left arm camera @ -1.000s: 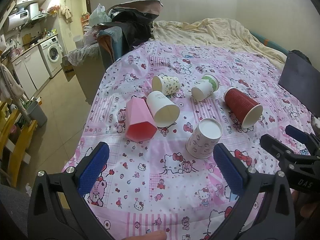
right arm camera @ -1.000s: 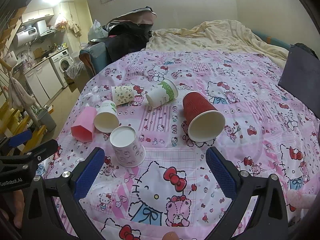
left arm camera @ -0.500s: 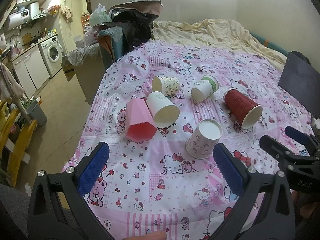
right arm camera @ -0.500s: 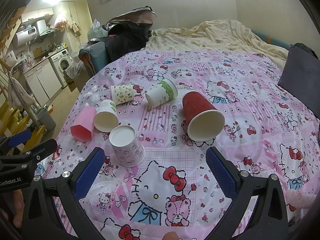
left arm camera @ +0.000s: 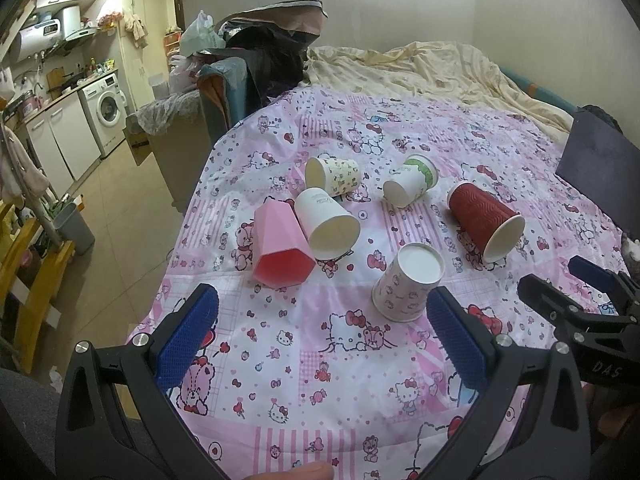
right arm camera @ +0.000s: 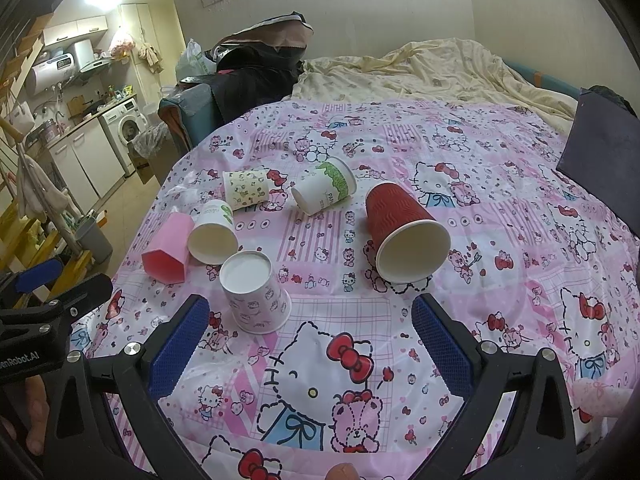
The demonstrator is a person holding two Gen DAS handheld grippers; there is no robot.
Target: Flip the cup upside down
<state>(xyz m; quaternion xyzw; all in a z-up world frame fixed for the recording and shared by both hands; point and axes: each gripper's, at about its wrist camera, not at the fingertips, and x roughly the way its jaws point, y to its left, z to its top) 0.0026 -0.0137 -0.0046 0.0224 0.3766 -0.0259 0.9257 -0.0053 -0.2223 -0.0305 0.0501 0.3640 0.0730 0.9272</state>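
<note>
Printed cup [right arm camera: 256, 292] stands inverted just beyond the wide, empty right claw [right arm camera: 310, 344].

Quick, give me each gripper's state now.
Left gripper: open, holding nothing.
Right gripper: open, holding nothing.

My right gripper [left arm camera: 580, 280] is cut off by the left view's edge, and the green-banded cup's [right arm camera: 325, 186] lettering is too small to read.
</note>
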